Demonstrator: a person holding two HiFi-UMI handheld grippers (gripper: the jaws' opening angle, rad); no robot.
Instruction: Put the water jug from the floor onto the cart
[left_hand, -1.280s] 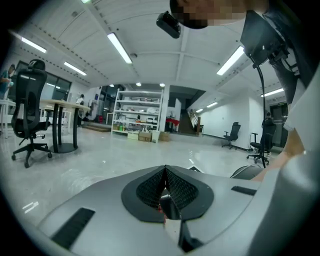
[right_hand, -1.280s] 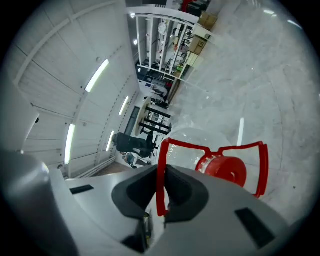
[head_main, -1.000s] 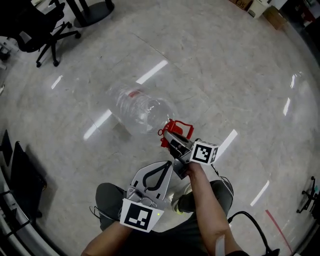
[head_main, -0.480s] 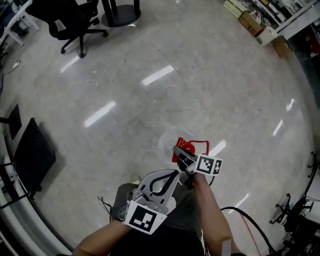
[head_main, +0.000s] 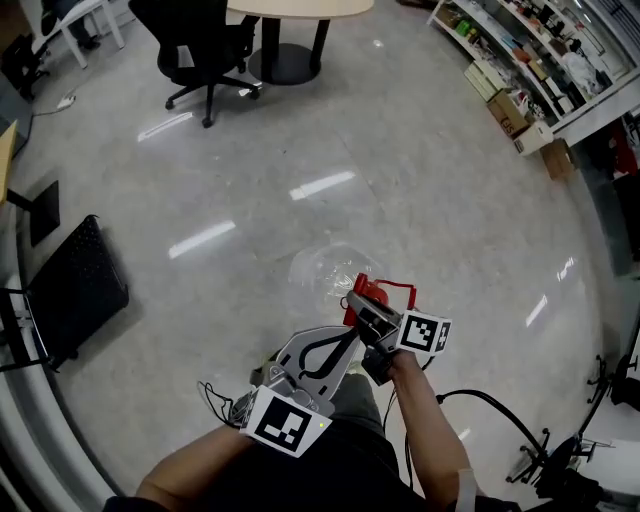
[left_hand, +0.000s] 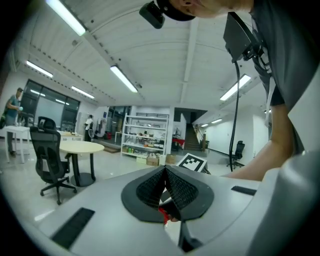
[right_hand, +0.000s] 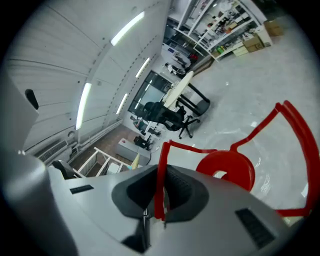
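Observation:
The clear water jug (head_main: 325, 275) hangs off the floor below my right gripper (head_main: 366, 316), seen end-on in the head view. That gripper is shut on the jug's thin red handle (right_hand: 161, 170), which runs up between its pads. The red cap (right_hand: 223, 170) shows just beyond, with the handle's loop (right_hand: 292, 125) arching over it. My left gripper (head_main: 343, 338) sits close beside the right one, jaws shut with nothing between them (left_hand: 165, 187). No cart shows in any view.
A black office chair (head_main: 200, 40) and a round table (head_main: 290, 10) stand at the far side. Shelves with boxes (head_main: 520, 80) line the upper right. A black panel (head_main: 75, 290) stands at the left. A cable (head_main: 480, 400) trails by the person's right arm.
Both grippers have risen together. The jug, lying on its side on the floor a second ago, now hangs upright from the right gripper, and the floor looks farther away.

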